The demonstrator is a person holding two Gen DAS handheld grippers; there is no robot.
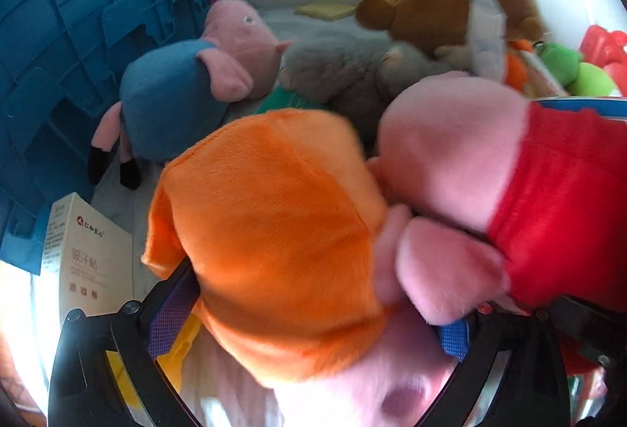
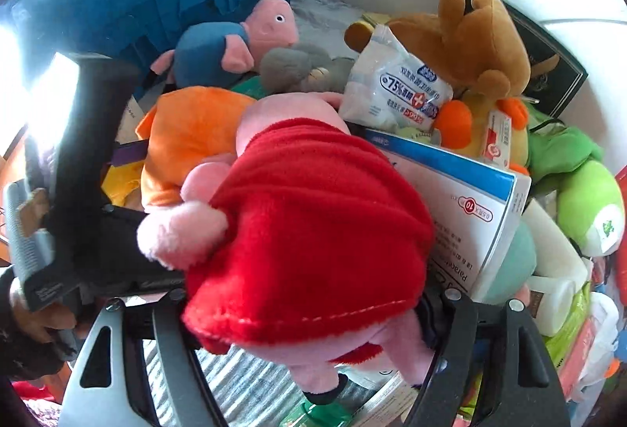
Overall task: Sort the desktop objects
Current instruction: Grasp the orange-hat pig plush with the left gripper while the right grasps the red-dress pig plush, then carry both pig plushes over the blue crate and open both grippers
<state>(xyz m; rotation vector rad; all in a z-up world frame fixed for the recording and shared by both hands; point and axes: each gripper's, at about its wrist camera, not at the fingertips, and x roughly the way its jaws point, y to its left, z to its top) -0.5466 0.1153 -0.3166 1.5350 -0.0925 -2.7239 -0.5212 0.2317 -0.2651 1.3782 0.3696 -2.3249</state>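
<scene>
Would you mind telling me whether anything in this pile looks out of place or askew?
Yes: a wet-wipes packet lies tilted, print upside down, against the brown plush, and a blue-edged medicine box is wedged slanted among the soft toys beside the red-dressed pig plush.

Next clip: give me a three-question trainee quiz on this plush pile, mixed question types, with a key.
1. True or false: the left tongs grip the pig in the orange dress.
2. Which toy sits between the right tongs?
A. the brown plush
B. the pig in the red dress
C. the green plush
3. Fill in: the pig in the blue shirt lies beside the blue ____.

Key: 1 true; 2 B; 3 crate.
</scene>
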